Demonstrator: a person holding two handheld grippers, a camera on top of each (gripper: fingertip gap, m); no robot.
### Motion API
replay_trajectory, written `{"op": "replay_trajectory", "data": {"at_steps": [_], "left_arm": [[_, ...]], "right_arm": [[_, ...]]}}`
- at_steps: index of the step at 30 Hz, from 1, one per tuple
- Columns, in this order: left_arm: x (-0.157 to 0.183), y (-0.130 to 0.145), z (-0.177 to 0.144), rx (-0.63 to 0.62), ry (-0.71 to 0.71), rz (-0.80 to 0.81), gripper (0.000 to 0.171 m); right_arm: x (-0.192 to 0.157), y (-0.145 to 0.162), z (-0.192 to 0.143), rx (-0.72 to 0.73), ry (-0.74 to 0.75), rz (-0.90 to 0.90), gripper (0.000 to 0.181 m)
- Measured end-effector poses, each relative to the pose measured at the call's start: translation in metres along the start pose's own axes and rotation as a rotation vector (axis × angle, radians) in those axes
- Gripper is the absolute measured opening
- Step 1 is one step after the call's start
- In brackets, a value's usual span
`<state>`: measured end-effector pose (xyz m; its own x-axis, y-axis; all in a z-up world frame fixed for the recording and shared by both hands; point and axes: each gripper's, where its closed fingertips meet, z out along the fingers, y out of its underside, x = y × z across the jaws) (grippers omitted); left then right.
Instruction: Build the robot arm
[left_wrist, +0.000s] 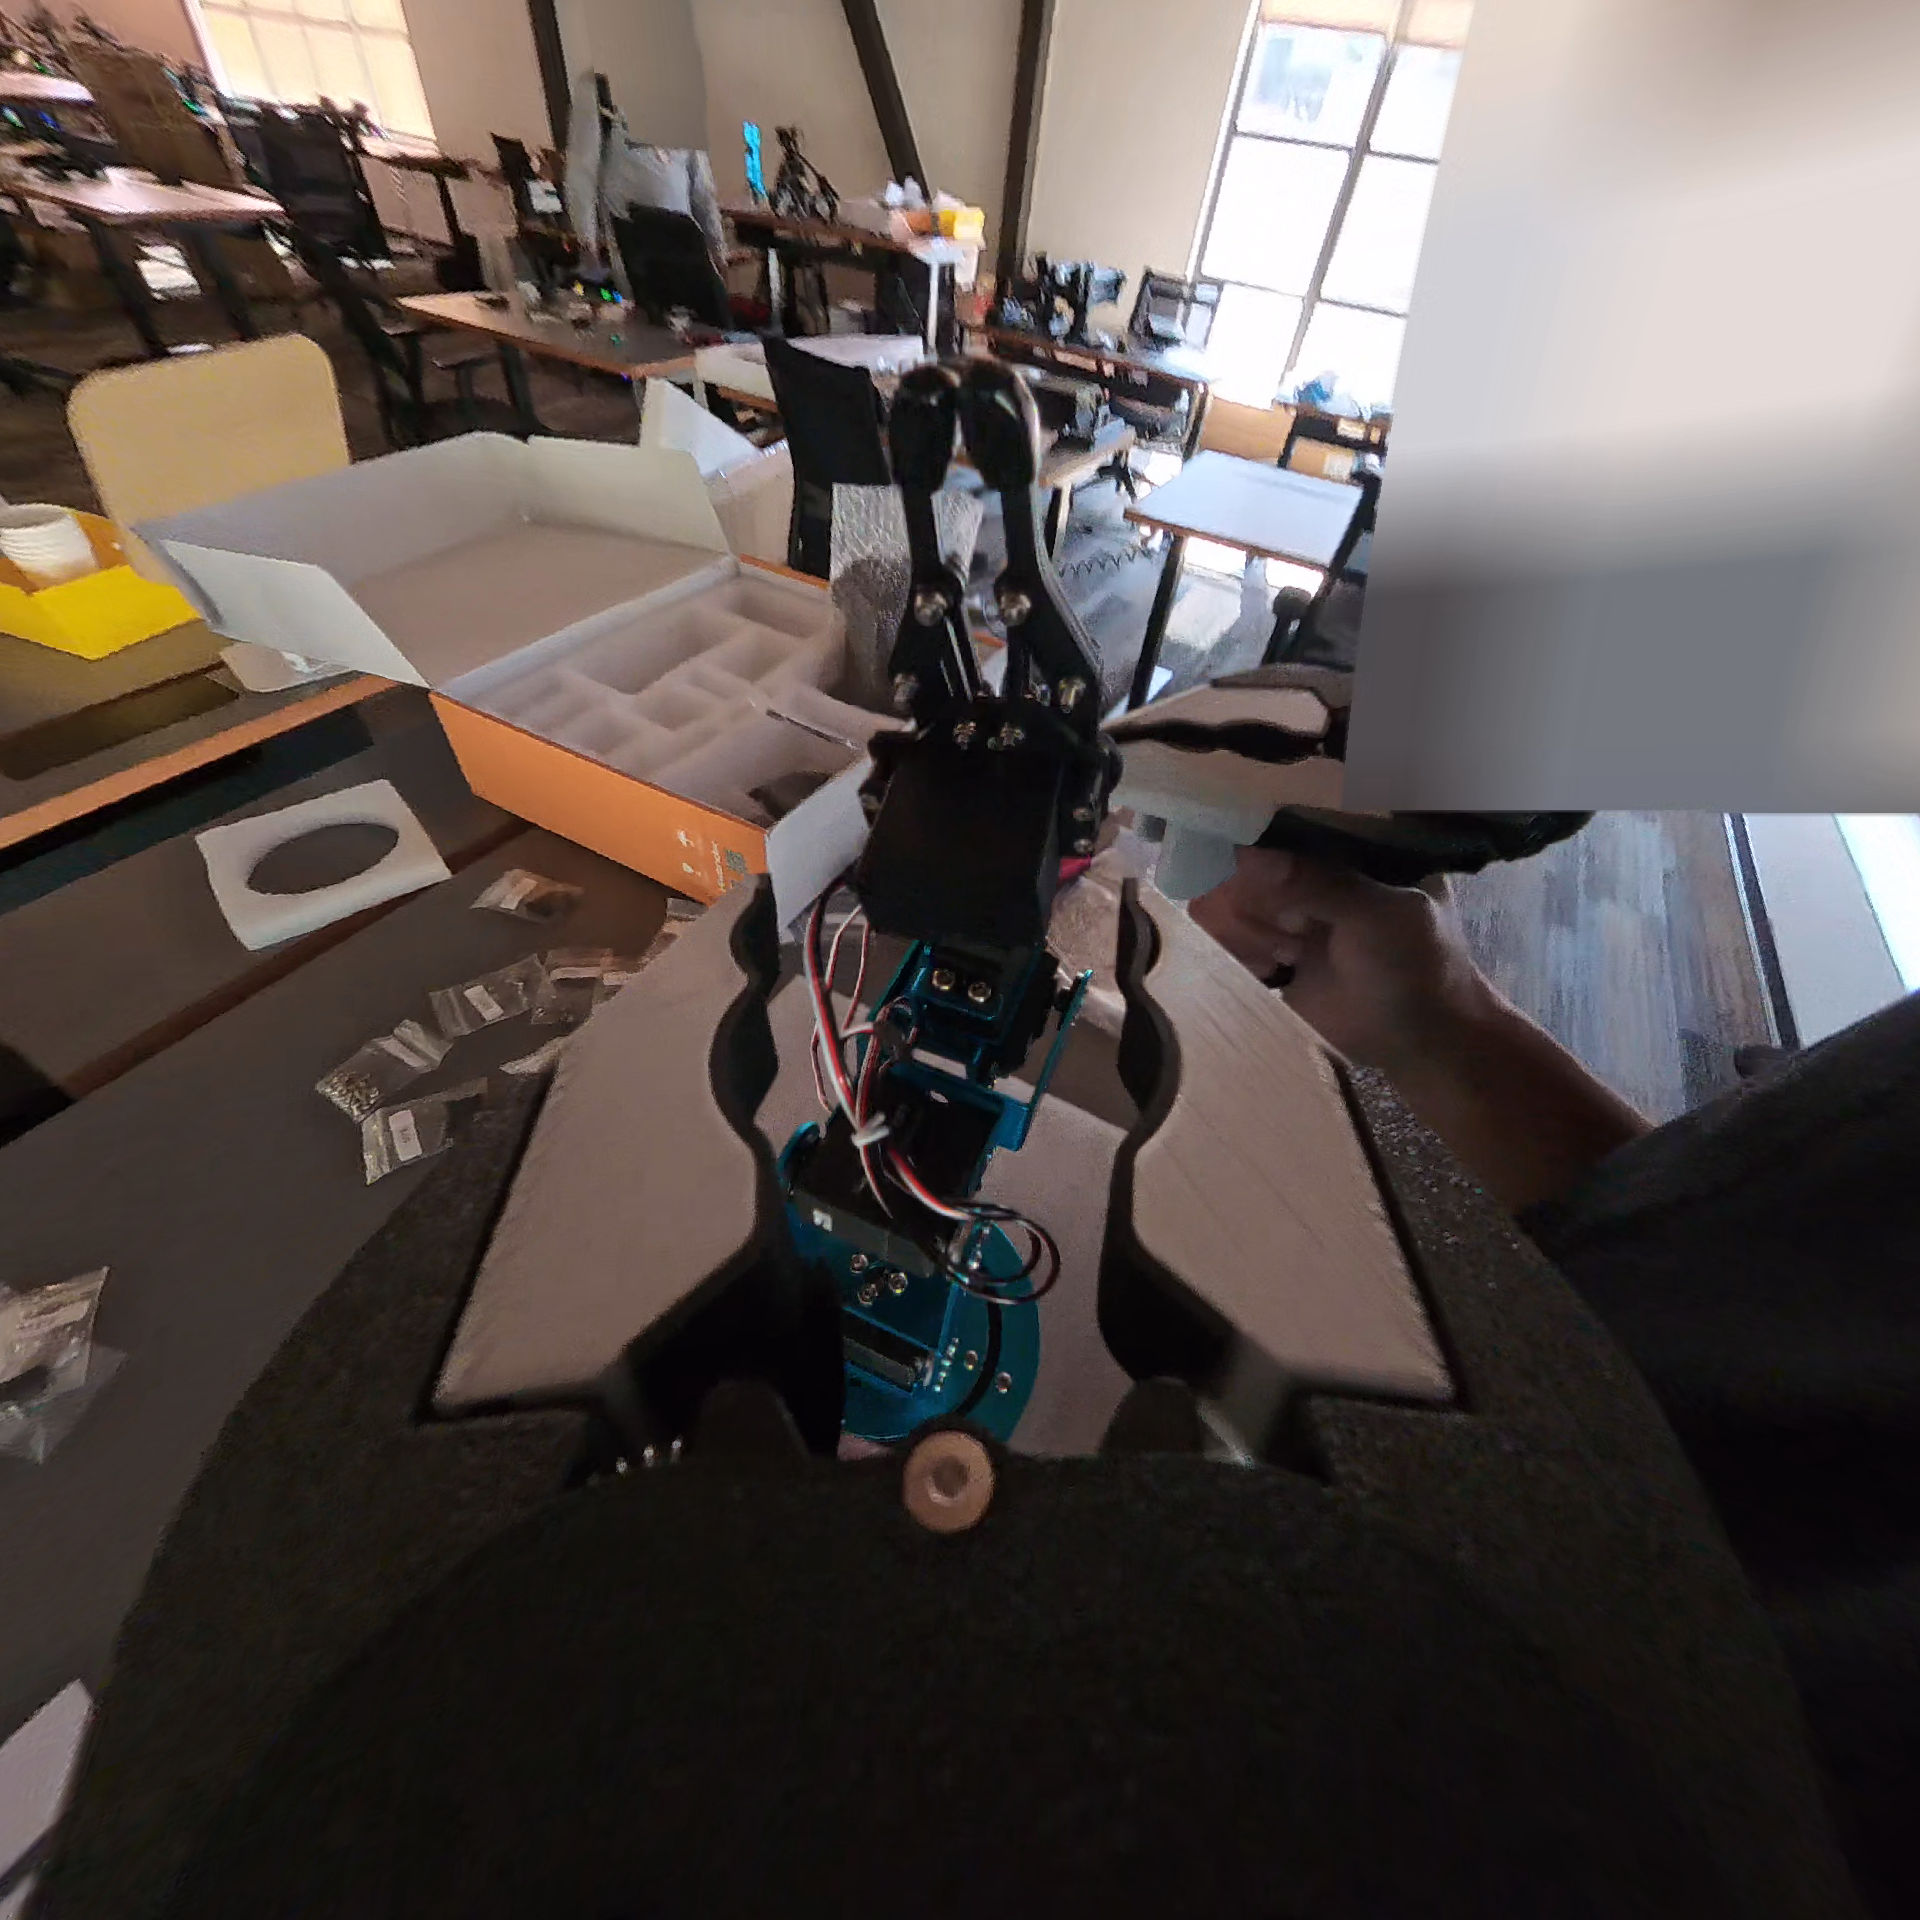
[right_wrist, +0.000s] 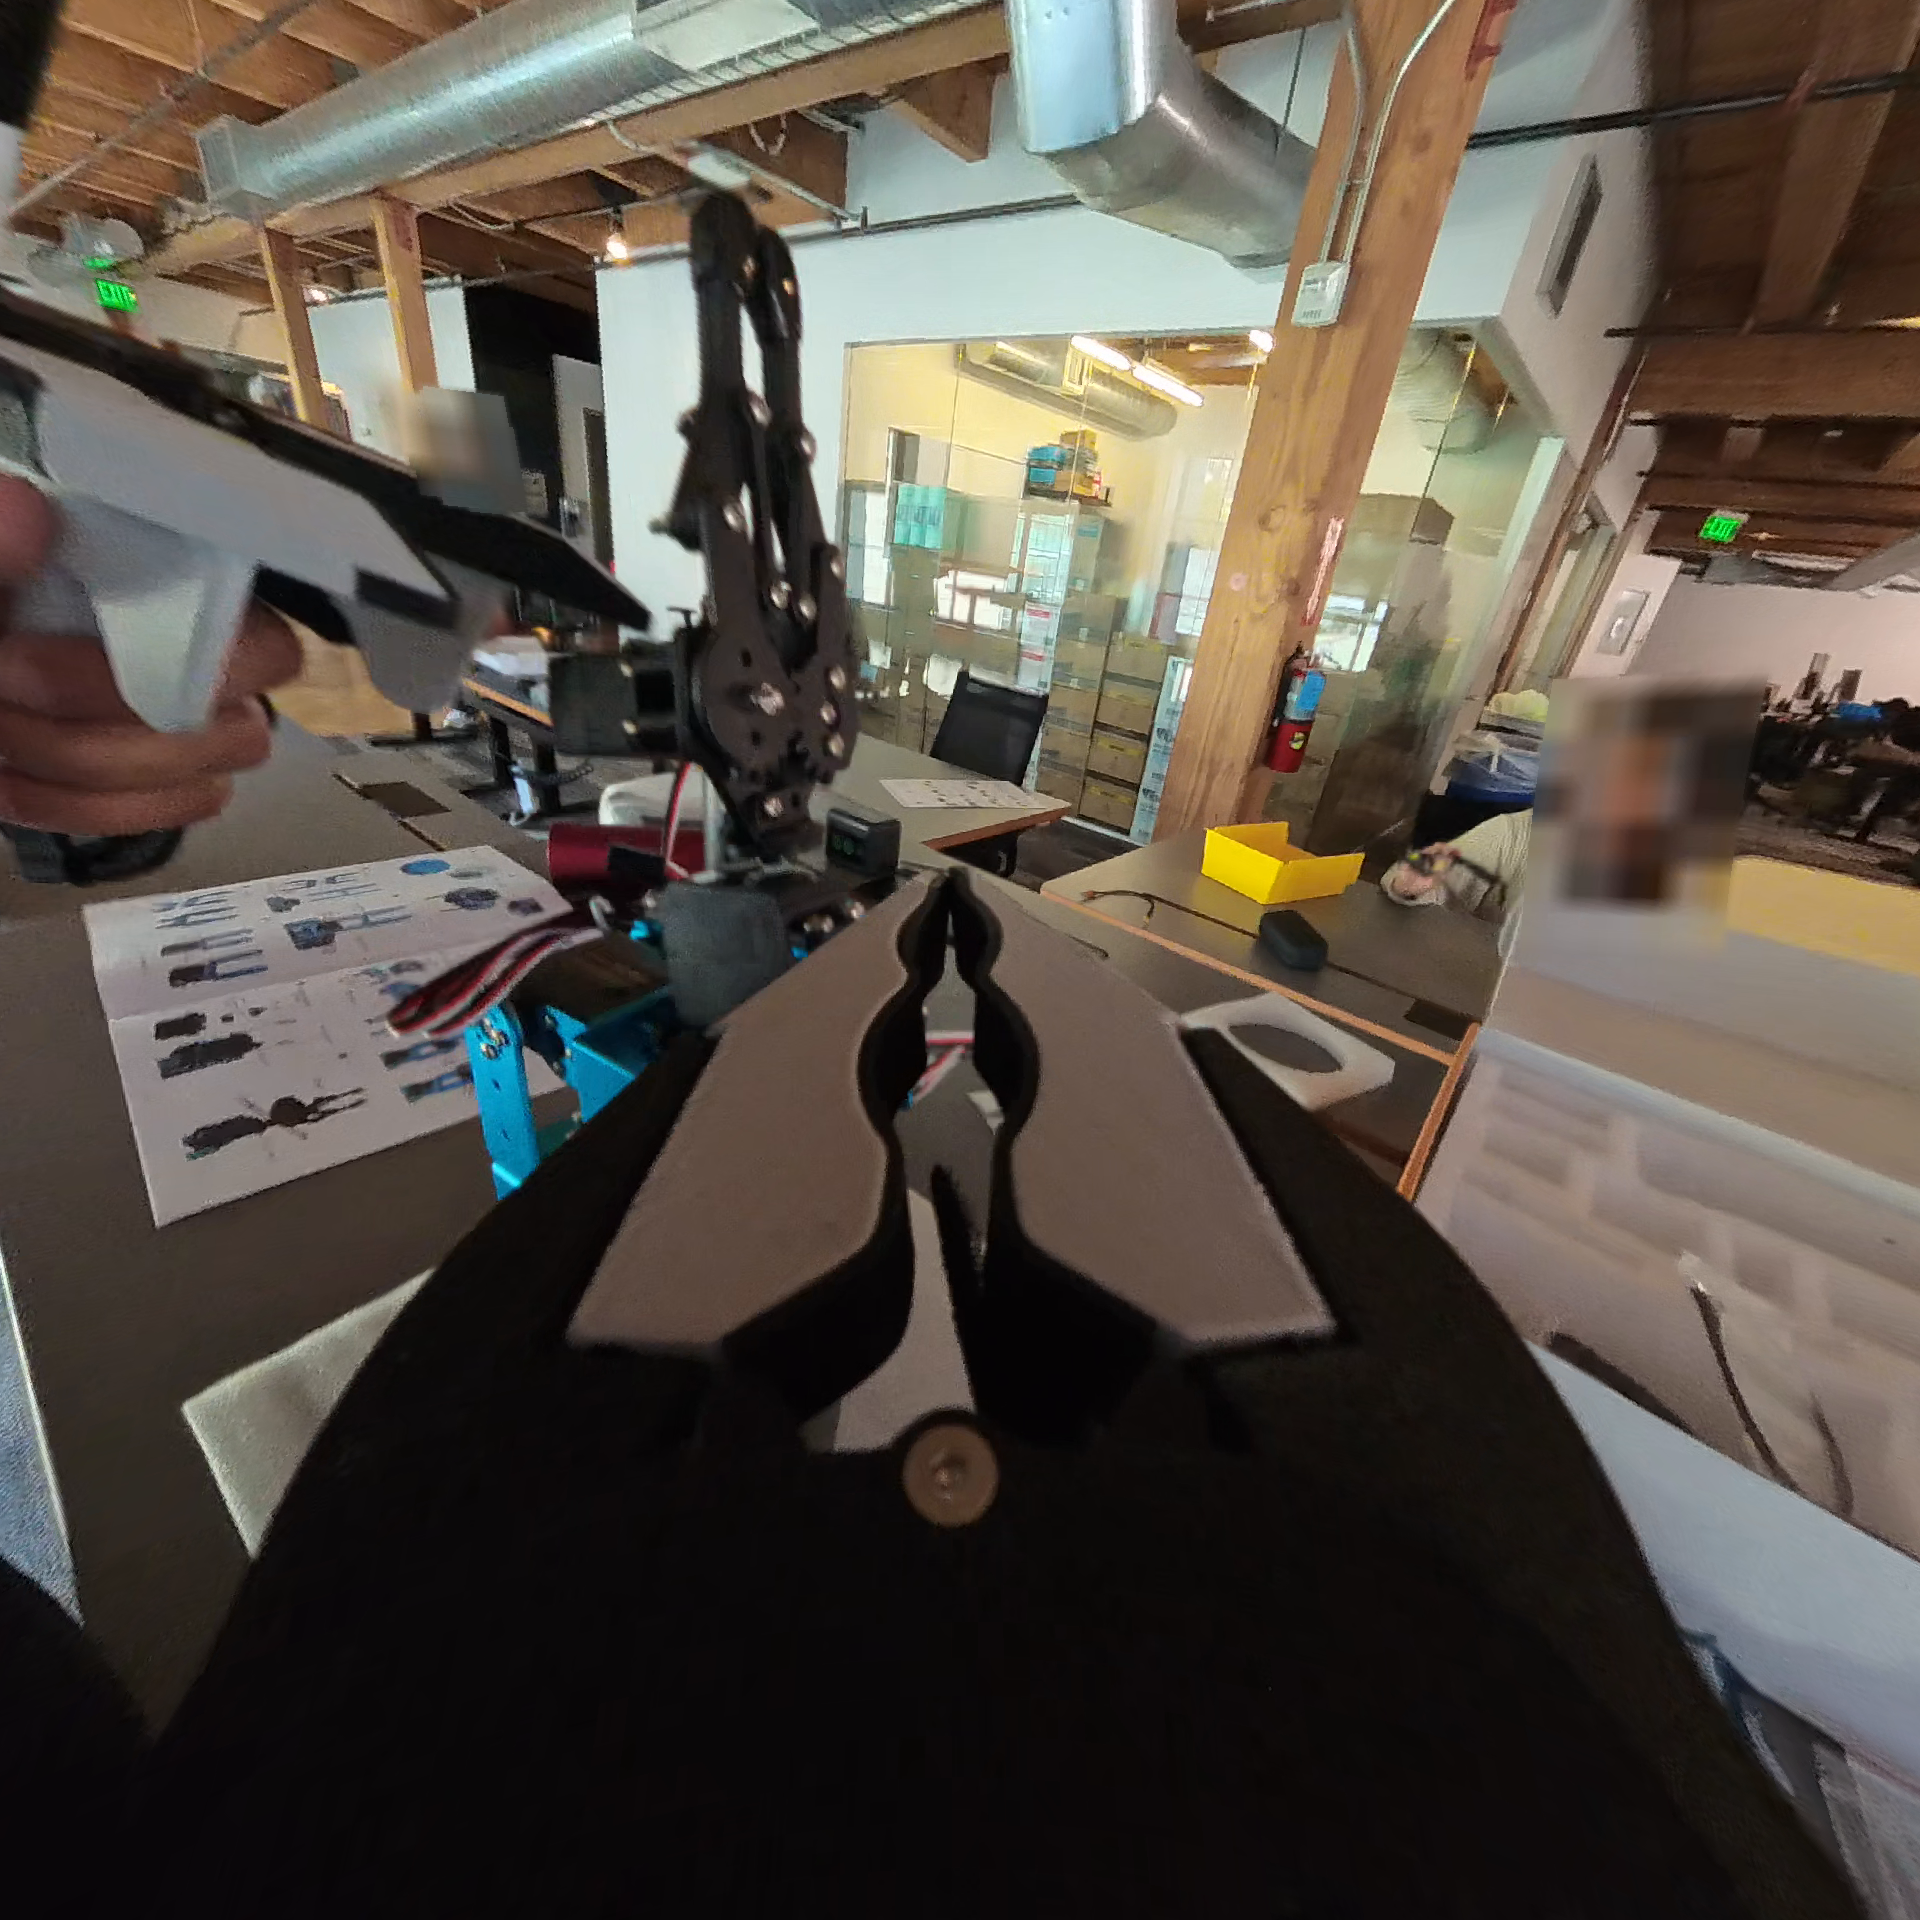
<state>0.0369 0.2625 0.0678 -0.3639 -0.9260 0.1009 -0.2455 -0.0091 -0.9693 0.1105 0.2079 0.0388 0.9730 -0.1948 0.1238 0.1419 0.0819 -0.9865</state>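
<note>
A small robot arm kit (left_wrist: 966, 831) with a blue metal base (left_wrist: 935, 1330), black servos, loose wires and a closed black claw (left_wrist: 966, 416) stands upright on the dark table. My left gripper (left_wrist: 945, 914) is open, one finger on each side of the arm's middle with a gap on both sides. My right gripper (right_wrist: 951, 883) is shut, its tips meeting just right of the arm (right_wrist: 769, 644); I see nothing between them. The right gripper also shows in the left wrist view (left_wrist: 1195, 748), held by a hand (left_wrist: 1330, 966). The left gripper shows in the right wrist view (right_wrist: 312, 540).
An open orange box with white foam compartments (left_wrist: 644, 686), a foam ring piece (left_wrist: 312, 862) and several small bags of screws (left_wrist: 468, 1029) lie left of the arm. An open instruction booklet (right_wrist: 312, 1018) lies on the table. A yellow bin (right_wrist: 1278, 857) and a black case (right_wrist: 1294, 935) sit beyond. My hands' fingertips stand some 10 cm from each other.
</note>
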Motion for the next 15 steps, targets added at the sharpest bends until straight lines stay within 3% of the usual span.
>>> {"op": "replay_trajectory", "data": {"at_steps": [6, 15], "left_arm": [[0.002, 0.014, 0.024, -0.072, 0.007, 0.065, 0.065], [-0.001, 0.011, 0.032, -0.020, 0.029, 0.028, 0.051]], "right_arm": [[-0.008, -0.014, 0.005, 0.039, -0.003, -0.009, 0.000], [-0.016, -0.006, 0.016, -0.028, -0.038, -0.073, 0.000]]}}
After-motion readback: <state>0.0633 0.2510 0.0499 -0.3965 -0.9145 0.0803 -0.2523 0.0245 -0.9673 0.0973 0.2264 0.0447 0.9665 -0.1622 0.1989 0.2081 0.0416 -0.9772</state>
